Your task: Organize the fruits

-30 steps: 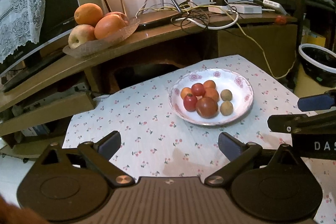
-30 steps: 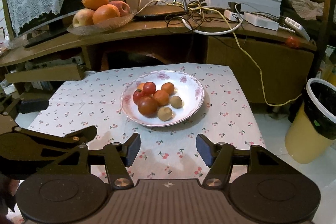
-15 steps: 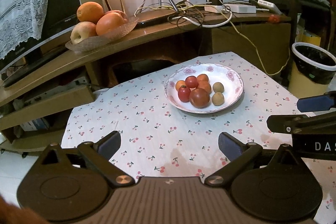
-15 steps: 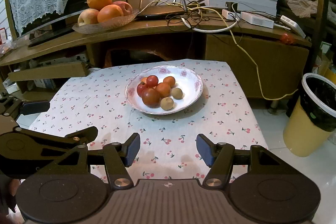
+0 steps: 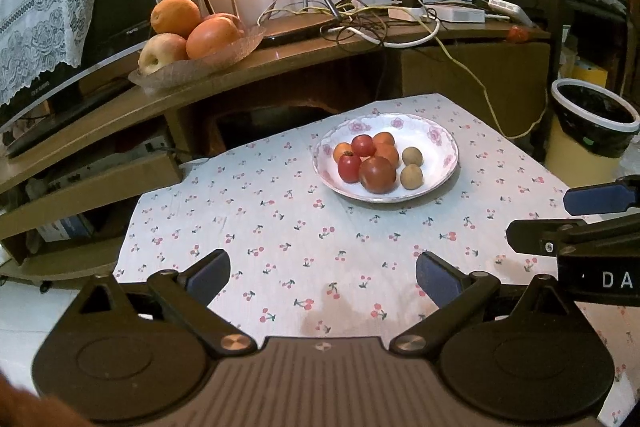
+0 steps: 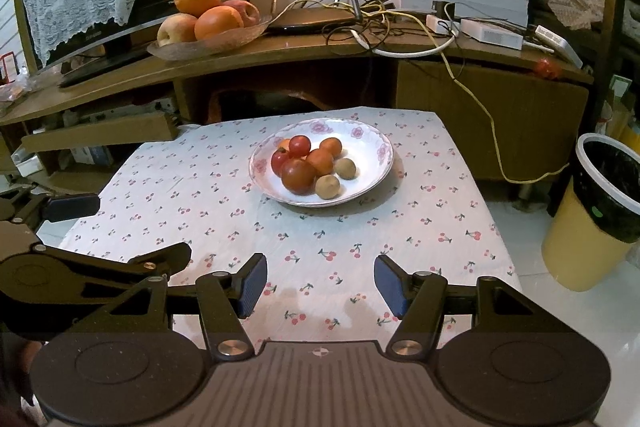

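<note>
I hold both the left gripper (image 5: 322,277) and right gripper (image 6: 320,285) with jaws wide, empty; the plate (image 6: 376,169) of fruits (image 6: 298,175) sits well ahead on the tabletop (image 6: 360,243).

Your right gripper (image 6: 320,281) hovers with its jaws apart over the cherry-print tablecloth (image 6: 200,195); at twelve o'clock sits the white floral-rimmed plate (image 6: 372,163) of small round fruits (image 6: 298,175).
</note>
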`<state>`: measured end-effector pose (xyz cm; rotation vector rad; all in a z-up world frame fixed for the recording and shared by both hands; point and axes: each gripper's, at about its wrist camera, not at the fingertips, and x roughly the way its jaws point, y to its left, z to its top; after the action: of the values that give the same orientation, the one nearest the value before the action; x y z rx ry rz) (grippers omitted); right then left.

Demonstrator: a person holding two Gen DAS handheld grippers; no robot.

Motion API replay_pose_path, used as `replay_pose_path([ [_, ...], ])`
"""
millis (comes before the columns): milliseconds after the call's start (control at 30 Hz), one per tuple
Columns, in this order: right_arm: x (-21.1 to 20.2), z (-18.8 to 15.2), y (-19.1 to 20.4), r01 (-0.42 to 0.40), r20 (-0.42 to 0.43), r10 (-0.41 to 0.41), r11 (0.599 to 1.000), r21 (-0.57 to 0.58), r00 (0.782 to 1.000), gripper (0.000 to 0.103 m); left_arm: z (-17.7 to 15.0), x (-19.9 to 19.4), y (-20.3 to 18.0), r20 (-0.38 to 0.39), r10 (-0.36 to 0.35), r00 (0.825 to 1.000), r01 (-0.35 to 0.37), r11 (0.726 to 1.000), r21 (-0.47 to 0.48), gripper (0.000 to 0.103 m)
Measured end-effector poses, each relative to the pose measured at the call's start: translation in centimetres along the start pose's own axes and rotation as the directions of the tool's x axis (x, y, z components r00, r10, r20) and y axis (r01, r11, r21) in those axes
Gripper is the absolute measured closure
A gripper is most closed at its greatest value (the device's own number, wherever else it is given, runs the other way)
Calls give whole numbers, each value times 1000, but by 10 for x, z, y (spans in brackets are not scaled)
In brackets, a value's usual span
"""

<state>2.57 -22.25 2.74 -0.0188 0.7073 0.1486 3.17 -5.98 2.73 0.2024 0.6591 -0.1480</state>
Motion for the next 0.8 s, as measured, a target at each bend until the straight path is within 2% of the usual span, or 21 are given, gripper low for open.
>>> replay_pose_path([
  [500, -17, -18, 10, -8, -22, 8, 1000, 6, 1000, 42, -17, -17, -3, -9, 8, 1000, -8, 1000, 15, 0],
  [800, -23, -29, 13, -2, -48, 3, 1000, 17, 999, 41, -23, -24, 0, -19, 5, 1000, -5, 1000, -7, 0],
])
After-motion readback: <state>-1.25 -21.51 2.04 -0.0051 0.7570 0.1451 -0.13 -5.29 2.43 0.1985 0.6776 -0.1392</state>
